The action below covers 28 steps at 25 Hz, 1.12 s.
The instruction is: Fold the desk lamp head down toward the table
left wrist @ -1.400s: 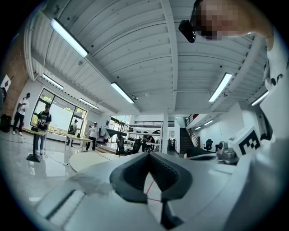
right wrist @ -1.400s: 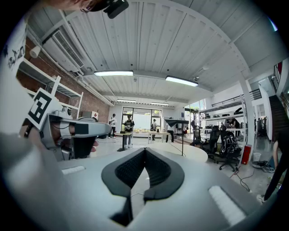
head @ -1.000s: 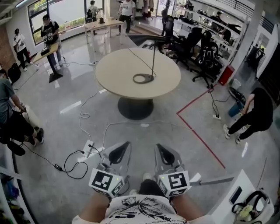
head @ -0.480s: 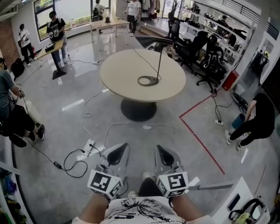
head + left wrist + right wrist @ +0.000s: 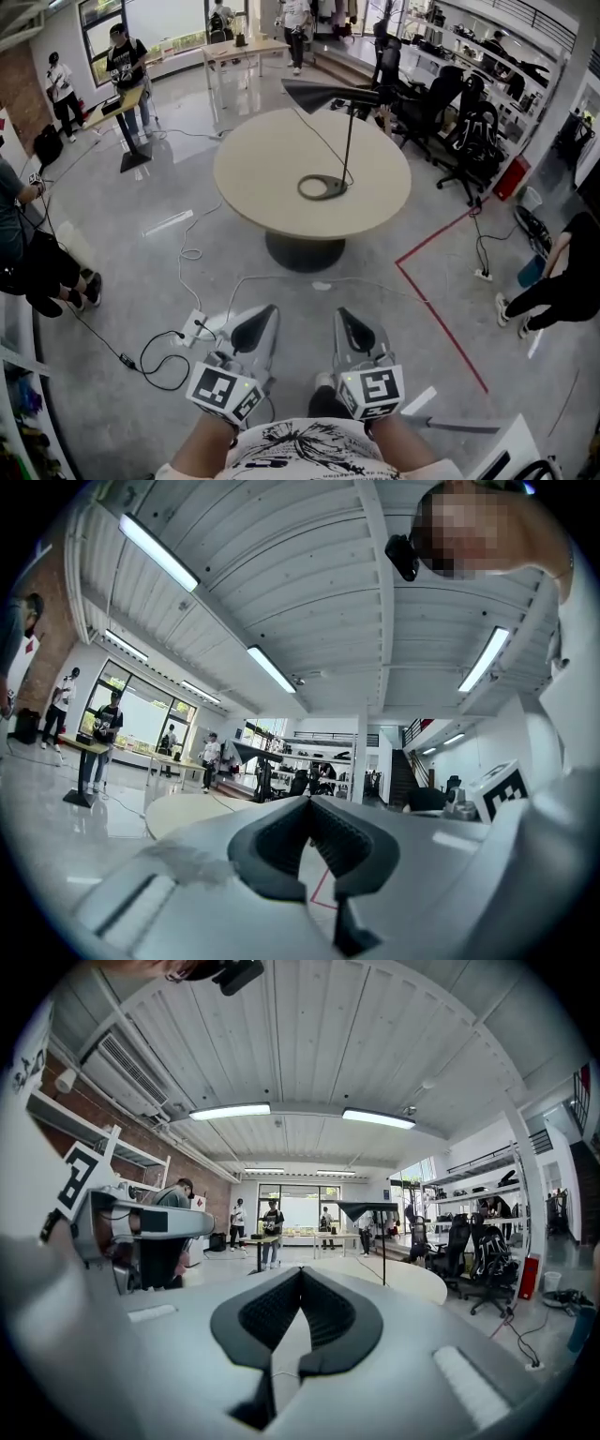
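Desk lamp (image 5: 350, 141) stands on the round table (image 5: 253, 178), well ahead, head (image 5: 323, 94) raised. My left gripper (image 5: 270, 309) and right gripper (image 5: 342, 314) hang clenched and empty near my body, since nothing's within reach.

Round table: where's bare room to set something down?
Free: the table's left half, between its rim and the ring base; also the near strip in front of the base. Crowded: at and behind the base, where the stem rises and the cord runs to the far edge.

Round table (image 5: 253, 178): desk lamp (image 5: 330, 95) (ring base) standing.
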Each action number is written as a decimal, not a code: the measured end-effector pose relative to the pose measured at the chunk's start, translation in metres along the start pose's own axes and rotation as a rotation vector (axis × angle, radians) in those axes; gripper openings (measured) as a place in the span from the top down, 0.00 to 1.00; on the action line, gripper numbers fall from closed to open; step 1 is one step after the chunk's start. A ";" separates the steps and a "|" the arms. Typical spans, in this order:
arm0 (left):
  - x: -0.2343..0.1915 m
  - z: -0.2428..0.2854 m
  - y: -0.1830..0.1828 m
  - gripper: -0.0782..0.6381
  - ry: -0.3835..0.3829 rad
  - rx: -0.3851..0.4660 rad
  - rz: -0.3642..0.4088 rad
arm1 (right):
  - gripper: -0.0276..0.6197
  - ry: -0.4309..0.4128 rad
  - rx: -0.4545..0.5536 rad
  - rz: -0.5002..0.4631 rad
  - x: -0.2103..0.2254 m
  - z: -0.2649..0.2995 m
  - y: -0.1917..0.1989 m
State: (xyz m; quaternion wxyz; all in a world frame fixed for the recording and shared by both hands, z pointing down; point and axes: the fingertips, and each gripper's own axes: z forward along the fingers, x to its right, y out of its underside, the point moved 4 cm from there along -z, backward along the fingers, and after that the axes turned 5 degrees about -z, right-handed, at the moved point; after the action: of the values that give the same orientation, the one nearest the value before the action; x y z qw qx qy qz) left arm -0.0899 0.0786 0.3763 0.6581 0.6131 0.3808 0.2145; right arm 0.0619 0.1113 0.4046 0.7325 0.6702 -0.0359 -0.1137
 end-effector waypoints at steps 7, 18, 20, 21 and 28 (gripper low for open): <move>-0.005 0.082 0.000 0.88 -0.033 -0.002 0.015 | 0.94 -0.073 -0.005 0.015 0.064 0.054 -0.001; -0.047 0.159 0.003 0.88 -0.117 0.013 0.050 | 0.94 -0.100 -0.030 0.017 0.132 0.108 0.016; -0.057 0.172 0.006 0.88 -0.108 0.004 0.048 | 0.94 -0.083 -0.040 0.024 0.138 0.119 0.021; -0.063 0.180 0.007 0.88 -0.098 -0.001 0.045 | 0.94 -0.075 -0.045 0.027 0.141 0.127 0.022; -0.120 0.240 -0.007 0.88 -0.010 -0.020 0.092 | 0.94 -0.001 -0.064 0.007 0.165 0.195 0.014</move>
State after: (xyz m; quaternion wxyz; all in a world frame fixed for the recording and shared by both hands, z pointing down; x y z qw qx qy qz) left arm 0.0176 -0.1668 0.3886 0.6556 0.6245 0.3466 0.2453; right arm 0.1839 -0.1132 0.4218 0.7539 0.6464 -0.0348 -0.1123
